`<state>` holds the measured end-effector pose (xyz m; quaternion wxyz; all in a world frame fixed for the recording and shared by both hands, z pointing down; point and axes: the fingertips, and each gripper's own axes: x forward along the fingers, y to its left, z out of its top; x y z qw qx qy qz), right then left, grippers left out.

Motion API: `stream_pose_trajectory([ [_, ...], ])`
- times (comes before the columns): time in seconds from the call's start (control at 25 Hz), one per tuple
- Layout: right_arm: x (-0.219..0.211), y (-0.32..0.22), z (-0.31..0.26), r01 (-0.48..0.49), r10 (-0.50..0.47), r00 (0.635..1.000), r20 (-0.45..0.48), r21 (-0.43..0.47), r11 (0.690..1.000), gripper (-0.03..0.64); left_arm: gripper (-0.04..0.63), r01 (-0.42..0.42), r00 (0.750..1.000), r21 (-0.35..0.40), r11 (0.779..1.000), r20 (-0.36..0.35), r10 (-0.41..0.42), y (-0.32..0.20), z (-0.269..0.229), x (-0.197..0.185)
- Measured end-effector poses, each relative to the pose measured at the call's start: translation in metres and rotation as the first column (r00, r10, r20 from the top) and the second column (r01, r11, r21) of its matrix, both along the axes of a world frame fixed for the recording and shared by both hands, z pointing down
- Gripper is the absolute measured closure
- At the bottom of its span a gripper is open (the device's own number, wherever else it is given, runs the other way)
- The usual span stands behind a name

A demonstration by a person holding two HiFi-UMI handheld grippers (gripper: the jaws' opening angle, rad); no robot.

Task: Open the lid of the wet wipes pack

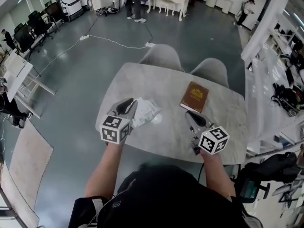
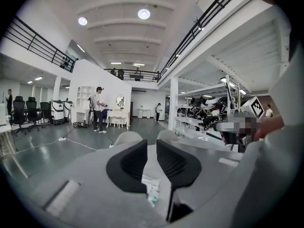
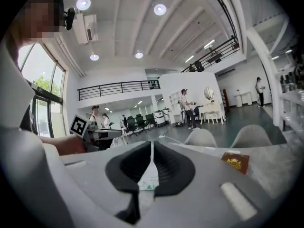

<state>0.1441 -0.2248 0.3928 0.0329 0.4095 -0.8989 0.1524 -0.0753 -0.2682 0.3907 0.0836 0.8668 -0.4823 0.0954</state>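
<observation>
The wet wipes pack (image 1: 146, 111), white and crinkled with green print, lies flat on the marble table (image 1: 142, 80), left of centre. My left gripper (image 1: 129, 103) hovers at the pack's left edge, raised off the table. Its jaws stand a narrow gap apart with nothing between them (image 2: 152, 144), and the pack (image 2: 152, 190) shows below them. My right gripper (image 1: 190, 115) hangs over the table's right half, apart from the pack. Its black pads (image 3: 166, 167) meet at the tips with nothing gripped. The pack (image 3: 148, 179) shows low down through the slit behind them.
A brown book (image 1: 194, 96) with a gold emblem lies at the table's right, just beyond the right gripper; the right gripper view shows the book (image 3: 235, 161) too. Two grey chairs (image 1: 161, 56) stand at the far edge. People and desks are far off across the hall.
</observation>
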Motion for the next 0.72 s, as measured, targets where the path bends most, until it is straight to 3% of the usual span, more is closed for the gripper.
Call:
stream_pose_trajectory([
  [0.2,0.013,0.006,-0.031,-0.056,0.052,0.998,0.030,0.116,0.992,0.614,0.551,0.006,1.000,0.063,0.998,-0.029,-0.004,0.013,-0.028,0.009],
  [0.36,0.017,0.011,-0.044,-0.043,0.050,0.998,-0.036,0.188,0.981,0.615,0.572,0.013,1.000,0.095,0.995,-0.019,-0.011,0.015,-0.037,0.013],
  [0.52,0.021,0.008,-0.053,-0.042,0.065,0.994,-0.091,0.236,0.971,0.615,0.581,0.011,1.000,0.113,0.994,-0.021,-0.008,0.012,-0.042,0.020],
  [0.72,0.025,0.009,-0.055,-0.052,0.073,0.994,-0.082,0.240,0.969,0.615,0.583,0.006,0.999,0.097,0.995,-0.036,-0.003,0.017,-0.035,0.031],
])
